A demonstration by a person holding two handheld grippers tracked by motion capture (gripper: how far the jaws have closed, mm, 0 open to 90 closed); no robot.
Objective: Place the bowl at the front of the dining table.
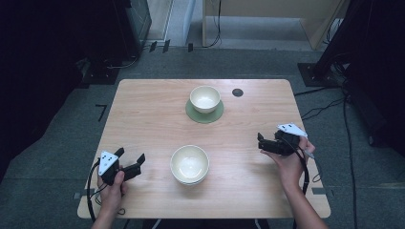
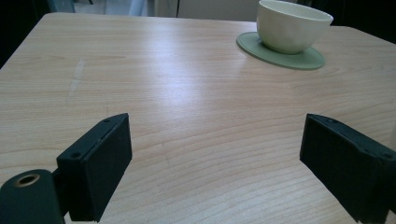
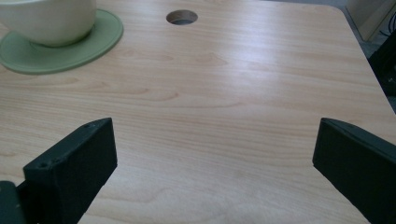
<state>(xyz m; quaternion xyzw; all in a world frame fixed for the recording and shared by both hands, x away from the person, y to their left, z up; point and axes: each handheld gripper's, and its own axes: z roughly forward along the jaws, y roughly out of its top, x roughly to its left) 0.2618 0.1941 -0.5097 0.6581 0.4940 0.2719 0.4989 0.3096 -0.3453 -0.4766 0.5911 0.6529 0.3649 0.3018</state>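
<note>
Table [image 1: 143,119] of pale wood fills my high view, and I hold a gripper over each near corner of it. My left gripper [image 1: 130,162] sits over the near left part of the top, its jaws wide apart with nothing between them; in the left gripper view I see only bare wood in the gap. My right gripper [image 1: 261,143] hangs over the right side, jaws pointing inward toward the middle of the table. In the right gripper view its jaws also stand wide apart over bare wood, closed on nothing.

A cream bowl [image 1: 189,164] sits on the near centre of the table, between my two grippers and apart from both. It looks as if it may be stacked on a second one, but I cannot tell for sure. A second cream bowl [image 1: 205,98] stands farther back, upright on a round green mat [image 1: 196,114]. I see that far bowl and mat at the top right of the left gripper view and at the top left of the right gripper view. Just to the right of the mat there is a small round hole [image 1: 237,92] in the tabletop, near the far edge
</note>
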